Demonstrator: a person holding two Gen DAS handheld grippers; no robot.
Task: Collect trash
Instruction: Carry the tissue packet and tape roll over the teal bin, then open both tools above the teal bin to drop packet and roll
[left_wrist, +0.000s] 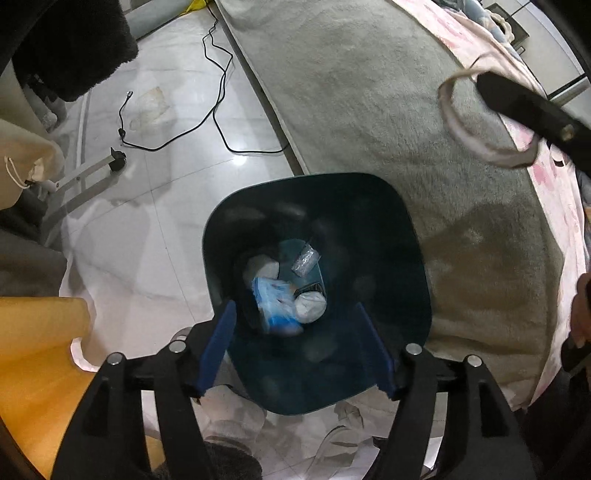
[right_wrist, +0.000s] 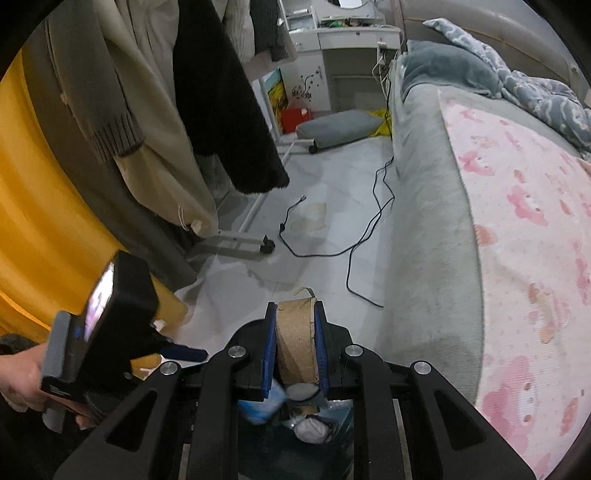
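Note:
A dark blue trash bin (left_wrist: 369, 221) stands on the floor beside the bed. It holds a blue plastic wrapper (left_wrist: 275, 304), crumpled tissues (left_wrist: 312, 304) and a clear wrapper (left_wrist: 304, 258). My left gripper (left_wrist: 295, 347) is open and empty, its blue pads (left_wrist: 218, 343) right over the bin's near rim. My right gripper (right_wrist: 294, 345) is shut on an empty cardboard tape roll (right_wrist: 295, 339), held above the bin (right_wrist: 332, 421). The roll (left_wrist: 476, 122) and the right gripper also show at the upper right of the left wrist view.
A grey blanket (left_wrist: 388, 110) and pink sheet (right_wrist: 524, 236) cover the bed on the right. A black cable (right_wrist: 354, 236) lies on the tiled floor. Hanging coats (right_wrist: 155, 110) and a yellow cloth (right_wrist: 48, 240) are on the left. A rack foot with a wheel (right_wrist: 267, 245) stands ahead.

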